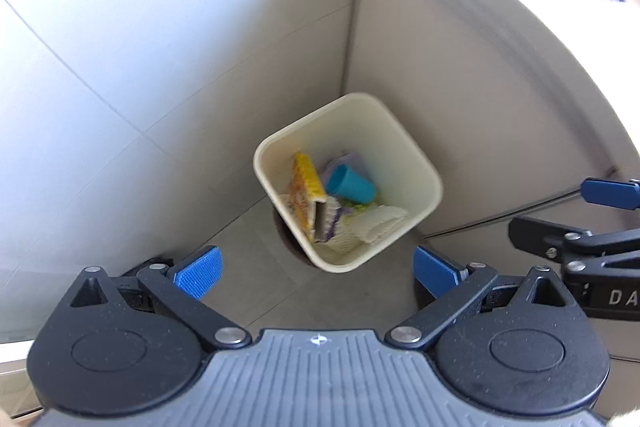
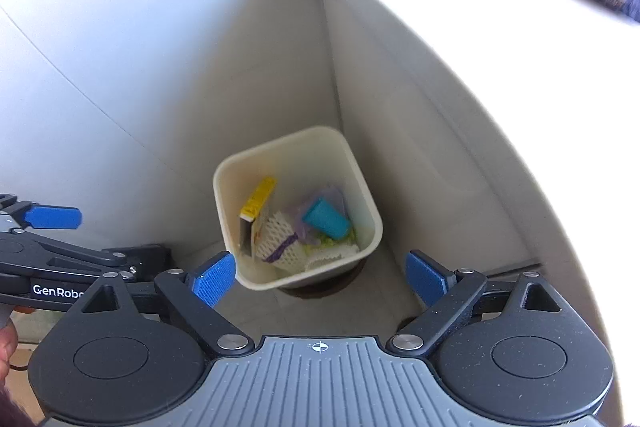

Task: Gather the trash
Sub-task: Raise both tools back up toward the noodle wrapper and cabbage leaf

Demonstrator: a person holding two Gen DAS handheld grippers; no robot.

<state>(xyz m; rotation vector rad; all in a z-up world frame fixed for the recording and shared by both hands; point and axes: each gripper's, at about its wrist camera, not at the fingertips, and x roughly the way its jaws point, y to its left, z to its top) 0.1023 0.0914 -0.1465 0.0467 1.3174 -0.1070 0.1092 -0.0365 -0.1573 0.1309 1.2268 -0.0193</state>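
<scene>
Both tongs, left point(image 1: 316, 269) and right point(image 2: 320, 279), hang wide open and hold nothing. Trash sits in the cream bin point(image 1: 416, 163) on the floor: blue cup point(image 1: 350, 183), yellow box point(image 1: 306, 183), soft foam net point(image 2: 280, 239). All look light; pinch edges.

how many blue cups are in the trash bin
1. The blue cup lies on its side on the trash in the cream bin, right of the yellow box. More could be buried underneath.
</scene>
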